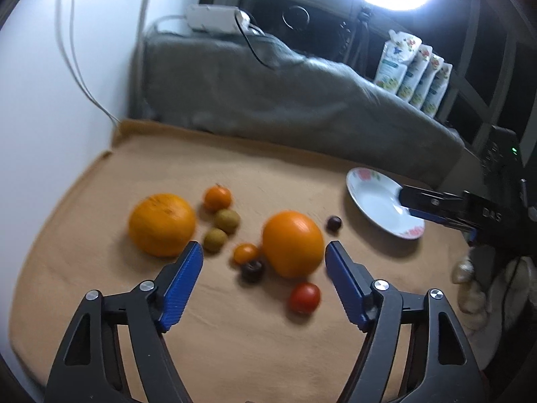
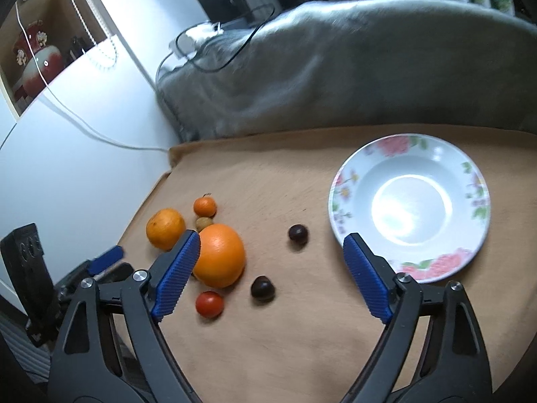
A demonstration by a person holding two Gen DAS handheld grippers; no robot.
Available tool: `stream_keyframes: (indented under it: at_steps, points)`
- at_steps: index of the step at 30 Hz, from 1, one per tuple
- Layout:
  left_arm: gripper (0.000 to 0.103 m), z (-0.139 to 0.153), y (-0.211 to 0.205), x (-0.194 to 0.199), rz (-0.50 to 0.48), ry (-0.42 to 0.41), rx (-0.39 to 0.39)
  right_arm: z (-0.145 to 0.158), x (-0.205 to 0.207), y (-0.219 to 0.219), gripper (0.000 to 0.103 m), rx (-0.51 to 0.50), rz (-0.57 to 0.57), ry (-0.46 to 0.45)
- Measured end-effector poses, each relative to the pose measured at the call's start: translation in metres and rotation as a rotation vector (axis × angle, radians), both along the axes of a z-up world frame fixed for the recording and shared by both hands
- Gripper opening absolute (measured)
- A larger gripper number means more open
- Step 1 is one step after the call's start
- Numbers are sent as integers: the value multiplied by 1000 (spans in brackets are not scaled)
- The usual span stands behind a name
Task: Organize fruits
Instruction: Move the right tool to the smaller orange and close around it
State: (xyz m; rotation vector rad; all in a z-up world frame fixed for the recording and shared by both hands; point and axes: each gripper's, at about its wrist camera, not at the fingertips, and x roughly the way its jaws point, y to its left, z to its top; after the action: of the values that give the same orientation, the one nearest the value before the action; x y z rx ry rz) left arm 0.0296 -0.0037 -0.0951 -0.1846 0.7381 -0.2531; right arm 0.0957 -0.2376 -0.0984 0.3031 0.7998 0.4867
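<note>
1. Progress: nothing is sorted yet; the plate (image 2: 470, 181), near the bench's (image 2: 285, 336) right edge, holds no fruit.
2. Fruits: two oranges (image 1: 292, 243) (image 1: 161, 223), a red tomato (image 1: 304, 298), dark fruits (image 2: 298, 234) and smaller yellow ones lie loose mid-bench, toward its left edge.
3. Left tool (image 1: 263, 262) and right tool (image 2: 272, 262): jaws apart, holding nothing.
4. Surroundings: a grey cloth bundle (image 2: 335, 67) lines the back edge; clustered fruits crowd any single pick.
</note>
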Motion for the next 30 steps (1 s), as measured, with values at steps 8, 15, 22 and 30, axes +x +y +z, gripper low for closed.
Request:
stream_keyframes:
  at_steps: [8,15,22,30]
  points:
    - [63,-23,-12,13,-69,84,-60,-21,26,34,78,51,120,114]
    - [55,-31,-20,18,-107,116,-82,-37,44,55,71,89,176,195]
    - [52,-37,-25,25,-119,138,-90,-48,52,68,70,125,207,243]
    - [51,-39,-28,30,-121,147,-85,-58,52,79,70,129,235,263]
